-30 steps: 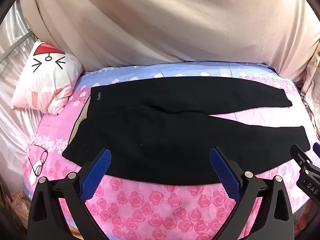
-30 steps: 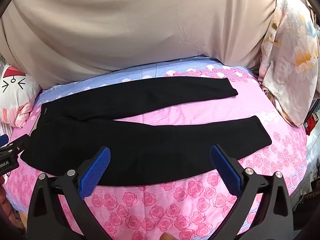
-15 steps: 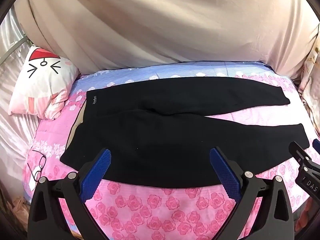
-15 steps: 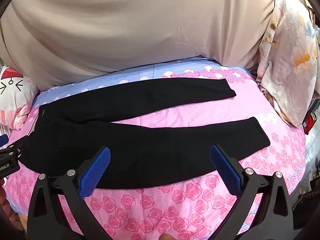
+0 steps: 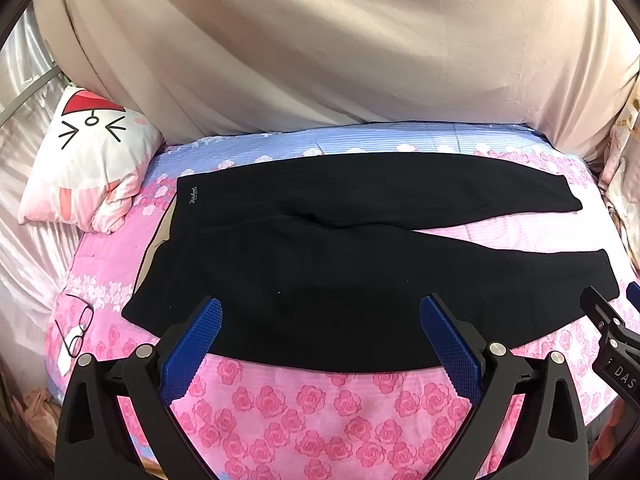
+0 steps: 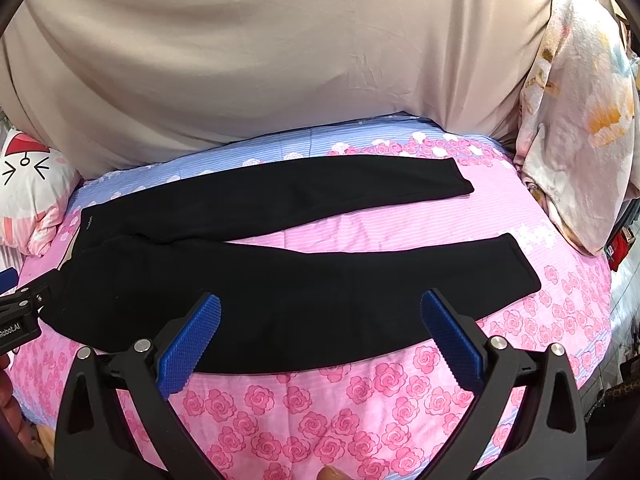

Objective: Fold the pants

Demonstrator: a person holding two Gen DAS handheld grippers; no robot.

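I have both claws spread wide and holding nothing, poised above the near edge of the black knit pants, because that near leg looks like the natural edge to lift first. My left gripper hangs over the hip end, nearer the waistband, and my right gripper over the knee and calf stretch of the same leg, so I judge the pair could raise it together and lay it over the far leg.

The pants lie flat on the pink rose-printed bedsheet, waistband towards the white cat-face pillow and cuffs pointing away from it. The two legs splay apart in a narrow V, with a strip of sheet showing between them. The fabric looks smooth, with slight bunching at the crotch. No fold has been made yet. A pair of thin wire-framed glasses sits on the sheet beside the waistband, clear of the cloth.
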